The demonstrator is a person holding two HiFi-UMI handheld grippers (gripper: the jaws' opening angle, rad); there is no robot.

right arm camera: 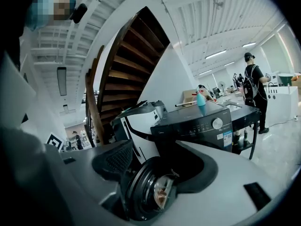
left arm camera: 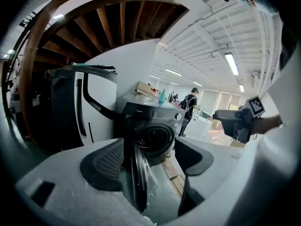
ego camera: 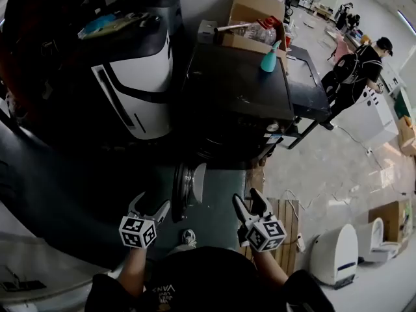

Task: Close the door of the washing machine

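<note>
The dark front-loading washing machine [ego camera: 237, 96] stands ahead of me, its round glass door [ego camera: 188, 187] swung out towards me. My left gripper [ego camera: 149, 208] is open just left of the door's edge. My right gripper [ego camera: 250, 205] is open to the door's right, apart from it. In the left gripper view the door [left arm camera: 138, 173] shows edge-on between the open jaws of the left gripper [left arm camera: 148, 159], with the drum opening [left arm camera: 153, 138] behind it. In the right gripper view the door [right arm camera: 146, 192] lies below and ahead of the open right gripper [right arm camera: 157, 168]. Neither gripper holds anything.
A white and black appliance [ego camera: 133, 77] stands left of the machine. A cardboard box [ego camera: 253, 12] and a teal bottle [ego camera: 270, 58] sit on top of it. A wooden pallet [ego camera: 286, 226] lies on the floor at the right, beside white units [ego camera: 335, 255]. A person in black [ego camera: 357, 70] stands far right.
</note>
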